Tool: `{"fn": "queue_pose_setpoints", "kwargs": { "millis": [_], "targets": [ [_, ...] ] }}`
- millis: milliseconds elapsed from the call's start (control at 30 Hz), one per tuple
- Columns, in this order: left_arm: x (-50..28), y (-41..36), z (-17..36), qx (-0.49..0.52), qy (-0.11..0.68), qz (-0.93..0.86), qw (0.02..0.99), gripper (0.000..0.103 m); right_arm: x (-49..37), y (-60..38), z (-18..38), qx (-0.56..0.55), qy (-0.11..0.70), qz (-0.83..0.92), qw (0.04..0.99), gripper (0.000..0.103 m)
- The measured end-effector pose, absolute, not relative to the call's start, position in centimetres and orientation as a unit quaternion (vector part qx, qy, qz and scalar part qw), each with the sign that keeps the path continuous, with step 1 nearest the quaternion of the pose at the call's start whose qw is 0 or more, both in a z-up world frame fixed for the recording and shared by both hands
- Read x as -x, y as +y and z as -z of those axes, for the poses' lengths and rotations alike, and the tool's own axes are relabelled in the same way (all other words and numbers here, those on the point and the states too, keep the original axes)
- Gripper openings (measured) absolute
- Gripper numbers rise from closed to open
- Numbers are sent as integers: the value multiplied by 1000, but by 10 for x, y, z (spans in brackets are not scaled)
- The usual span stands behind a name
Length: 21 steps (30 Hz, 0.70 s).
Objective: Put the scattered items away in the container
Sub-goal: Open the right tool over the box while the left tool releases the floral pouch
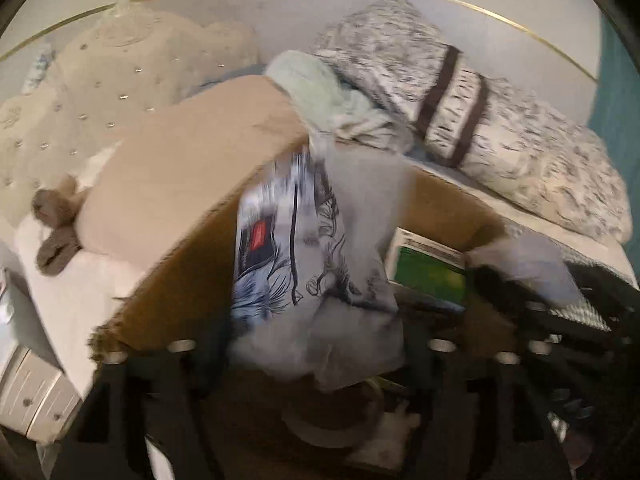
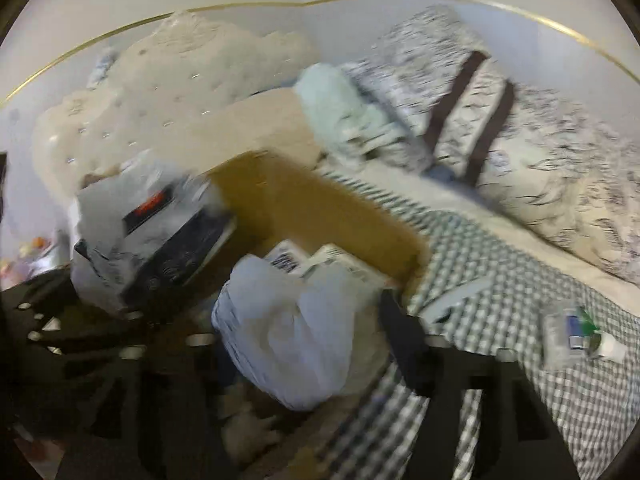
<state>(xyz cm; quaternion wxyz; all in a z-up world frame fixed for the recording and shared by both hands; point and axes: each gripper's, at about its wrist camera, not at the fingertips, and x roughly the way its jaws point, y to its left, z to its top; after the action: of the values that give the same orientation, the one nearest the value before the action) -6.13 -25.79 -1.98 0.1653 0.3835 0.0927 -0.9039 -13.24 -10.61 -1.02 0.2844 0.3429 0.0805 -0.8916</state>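
Observation:
An open cardboard box [image 1: 192, 280] stands on the bed; its far wall shows in the right wrist view [image 2: 320, 208]. My left gripper [image 1: 316, 364] is shut on a clear plastic packet with a printed design [image 1: 296, 256] and holds it over the box. My right gripper [image 2: 312, 364] is shut on a pale crumpled plastic bag [image 2: 288, 336] above the box's near corner. A green box [image 1: 432, 272] and white cartons [image 2: 320, 264] lie inside. The left-held packet also shows in the right wrist view [image 2: 148, 232].
A checked cloth [image 2: 500, 288] covers the bed to the right, with a small bottle in clear wrap [image 2: 580, 336] on it. Patterned pillows [image 1: 500, 120], a mint towel [image 1: 316, 88] and a tufted headboard [image 1: 100, 80] lie behind. A white drawer unit [image 1: 36, 396] stands at left.

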Motion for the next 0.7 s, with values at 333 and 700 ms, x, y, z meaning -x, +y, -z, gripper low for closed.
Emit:
{"fn": "queue_pose_setpoints", "kwargs": {
  "millis": [333, 700],
  "targets": [
    [47, -246, 5, -373, 86, 909, 167, 93, 137, -90, -4, -357, 22, 880, 314, 72],
    [18, -238, -12, -366, 75, 911, 177, 94, 126, -89, -35, -345, -20, 874, 342, 73]
  ]
}}
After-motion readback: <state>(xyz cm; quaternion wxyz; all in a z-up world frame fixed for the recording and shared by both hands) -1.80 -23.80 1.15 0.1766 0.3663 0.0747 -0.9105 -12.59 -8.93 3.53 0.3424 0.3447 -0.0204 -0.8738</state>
